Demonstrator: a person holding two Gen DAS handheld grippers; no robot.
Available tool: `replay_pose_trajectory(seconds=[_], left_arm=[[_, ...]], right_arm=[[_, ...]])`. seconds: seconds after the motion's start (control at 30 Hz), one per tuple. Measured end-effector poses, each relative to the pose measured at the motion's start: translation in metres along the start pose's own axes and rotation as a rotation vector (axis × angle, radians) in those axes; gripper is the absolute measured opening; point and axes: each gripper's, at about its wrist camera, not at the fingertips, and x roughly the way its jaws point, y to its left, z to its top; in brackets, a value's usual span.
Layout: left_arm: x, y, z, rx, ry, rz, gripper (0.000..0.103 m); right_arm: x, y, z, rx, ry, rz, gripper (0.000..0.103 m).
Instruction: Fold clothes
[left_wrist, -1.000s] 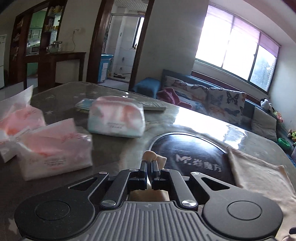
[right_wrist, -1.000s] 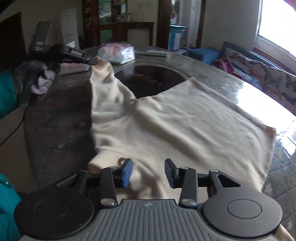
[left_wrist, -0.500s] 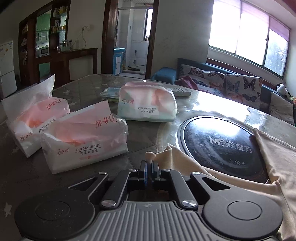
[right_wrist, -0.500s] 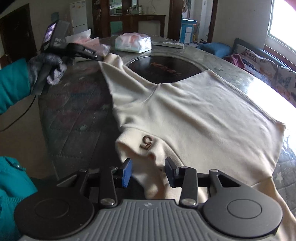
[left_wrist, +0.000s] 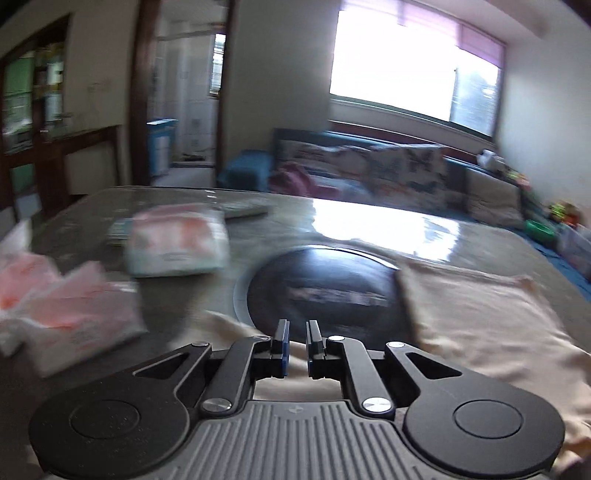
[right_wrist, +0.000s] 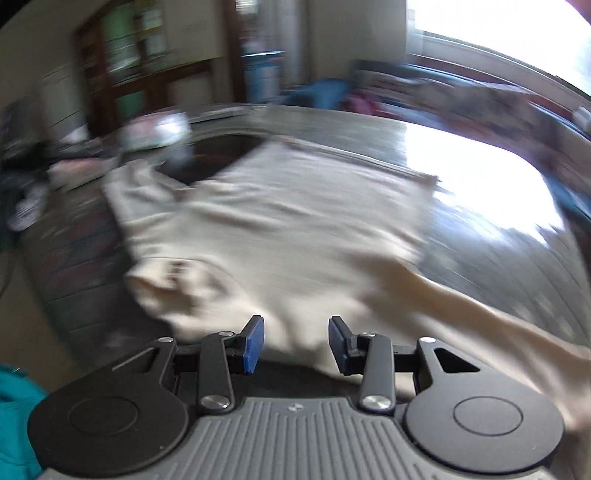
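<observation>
The cream shirt (right_wrist: 280, 221) lies spread out on the dark surface (left_wrist: 177, 310), partly over a round black plate (left_wrist: 325, 288). The left gripper (left_wrist: 296, 332) has a narrow gap with nothing in it, and shirt cloth lies just below it. The right gripper (right_wrist: 295, 339) is wide apart above the near edge of the shirt. Pink tissue packs (left_wrist: 74, 314) sit on the left. Both pictures are blurry.

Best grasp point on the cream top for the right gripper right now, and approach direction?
Judging from the blurred frames: the sleeve of the cream top, which trails toward the camera beside the open right gripper. It is a narrow strip that the fingers can span. Come in low from the near table edge, across its width, and pinch near the cuff end.
</observation>
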Motion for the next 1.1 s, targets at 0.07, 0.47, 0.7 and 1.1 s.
replay_pose_trajectory(seconds=[0.07,0.47,0.7,1.1], left_arm=[[0.002,-0.022,0.0,0.037,0.011,-0.069,0.01],[0.007,-0.128,-0.032,0.289,0.102,-0.401,0.01],[0.004,-0.169,-0.056,0.417,0.152,-0.527,0.01],[-0.001,-0.181,-0.06,0.448,0.17,-0.587,0.01]], right_arm=[[-0.006,-0.019,-0.008,0.054,-0.01,-0.057,0.038],[-0.026,-0.132,-0.049,0.294,-0.055,-0.405,0.038],[-0.027,-0.163,-0.06,0.37,-0.068,-0.475,0.038],[-0.017,-0.172,-0.053,0.325,-0.054,-0.512,0.008]])
